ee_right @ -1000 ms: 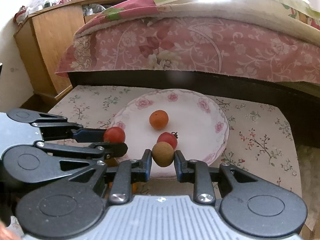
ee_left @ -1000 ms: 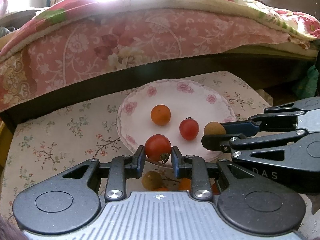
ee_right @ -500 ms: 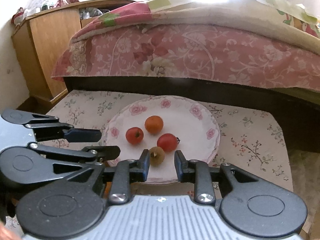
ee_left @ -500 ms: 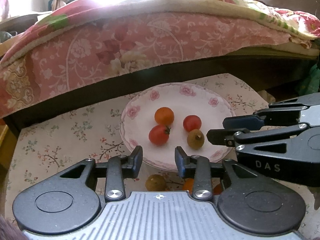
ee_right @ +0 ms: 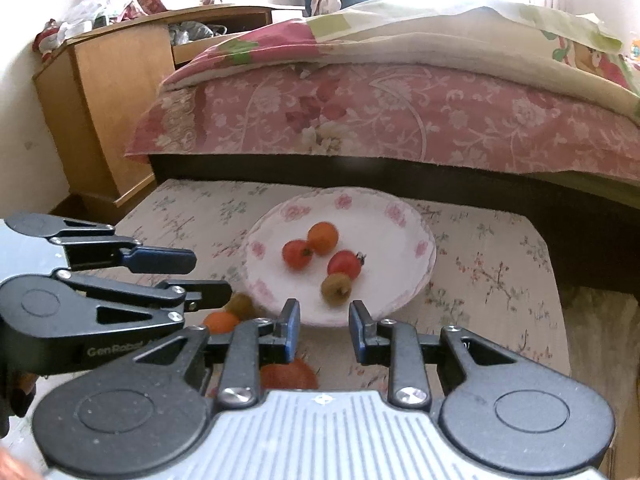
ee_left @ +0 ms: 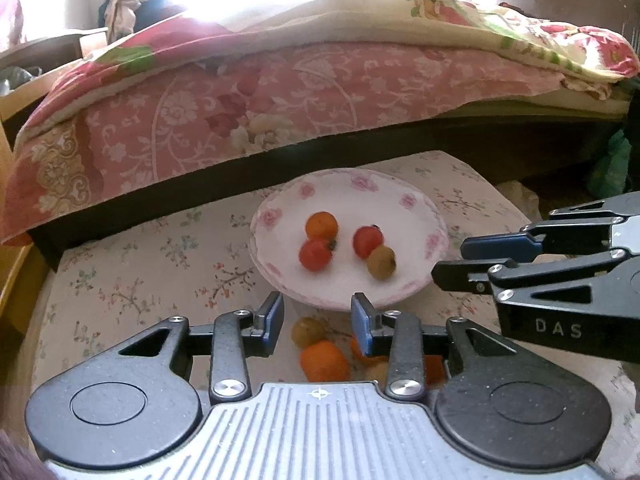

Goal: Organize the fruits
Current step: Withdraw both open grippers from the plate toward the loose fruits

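Observation:
A white plate (ee_left: 404, 200) with pink flowers sits on the floral-covered table. It holds an orange (ee_left: 321, 224), two red tomatoes (ee_left: 315, 255) (ee_left: 367, 241) and a brownish-green fruit (ee_left: 382, 263). My left gripper (ee_left: 317, 312) hovers open and empty at the plate's near rim. Below it lie a loose brownish fruit (ee_left: 307, 330) and an orange (ee_left: 325, 361); other fruits are partly hidden behind its fingers. My right gripper (ee_right: 324, 316) is also open and empty, just short of the plate (ee_right: 400, 208). A red tomato (ee_right: 288, 374) lies under it.
The low table's floral cloth (ee_right: 492, 272) ends in an edge at the right. A bed with a pink floral cover (ee_left: 280, 92) runs close behind the plate. A wooden nightstand (ee_right: 108, 100) stands at the far left.
The left gripper let go of a red tomato and the right let go of the brownish-green fruit; both now lie on the plate. Both grippers drew back toward the near rim, jaws open.

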Available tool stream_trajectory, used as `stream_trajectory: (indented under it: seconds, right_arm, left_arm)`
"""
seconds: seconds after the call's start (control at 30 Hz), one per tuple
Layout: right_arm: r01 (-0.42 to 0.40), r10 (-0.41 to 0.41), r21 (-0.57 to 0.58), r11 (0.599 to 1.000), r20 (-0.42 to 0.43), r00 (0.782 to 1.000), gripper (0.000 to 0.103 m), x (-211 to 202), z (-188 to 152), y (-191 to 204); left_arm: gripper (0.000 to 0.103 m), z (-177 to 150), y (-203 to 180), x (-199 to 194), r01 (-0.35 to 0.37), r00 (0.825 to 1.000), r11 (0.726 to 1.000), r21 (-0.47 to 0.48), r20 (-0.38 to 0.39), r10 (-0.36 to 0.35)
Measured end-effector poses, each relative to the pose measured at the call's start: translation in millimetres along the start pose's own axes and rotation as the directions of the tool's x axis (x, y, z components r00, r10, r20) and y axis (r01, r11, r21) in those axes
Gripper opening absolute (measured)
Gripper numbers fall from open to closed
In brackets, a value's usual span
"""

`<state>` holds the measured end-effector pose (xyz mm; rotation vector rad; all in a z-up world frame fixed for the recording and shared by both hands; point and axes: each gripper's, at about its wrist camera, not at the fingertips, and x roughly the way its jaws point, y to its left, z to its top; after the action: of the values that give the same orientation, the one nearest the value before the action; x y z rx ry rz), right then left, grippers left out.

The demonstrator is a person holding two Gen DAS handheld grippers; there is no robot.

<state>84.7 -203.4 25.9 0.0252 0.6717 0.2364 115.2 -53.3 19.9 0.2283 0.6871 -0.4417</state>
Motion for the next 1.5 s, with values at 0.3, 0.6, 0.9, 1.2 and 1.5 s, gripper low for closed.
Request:
stream_trajectory:
  seconds: [0.3, 0.6, 0.9, 1.2, 1.5]
  right_arm:
    - [0.013, -0.012, 0.035, 0.999, -0.028, 1.000, 0.028, -29.0, -29.6, 2.5]
    - [0.009, -0.007, 0.036, 0.999, -0.049, 0.999, 0.028, -42.4, -49.0, 14.3]
    - [0.012, -0.006, 0.067, 0.998, -0.086, 0.996, 0.028, -33.8, -55.1, 6.5]
    - [0.014, -0.003, 0.100, 0.995, -0.105, 0.994, 0.028, -27.8, -54.5, -6.9]
    - [-0.020, 0.029, 0.100, 0.995, -0.095, 0.995, 0.029, -29.7, -53.4, -3.6]
  left_arm:
    - [0.048, -28.1, -10.8, -24.2, 0.025, 0.999, 0.999, -0.022, -0.026, -0.026]
    - [0.049, -49.7, -16.2, -31.5, 0.059, 0.995, 0.997, -0.049, -0.074, -0.063]
    - [0.049, -57.8, -25.4, -23.8, 0.092, 0.990, 0.995, -0.043, -0.100, -0.096]
    - [0.050, -61.3, -33.4, 4.0, 0.107, 0.985, 0.992, -0.070, -0.131, -0.116]
    - [0.045, -62.4, -33.4, 14.6, 0.084, 0.988, 0.995, -0.059, -0.128, -0.091]
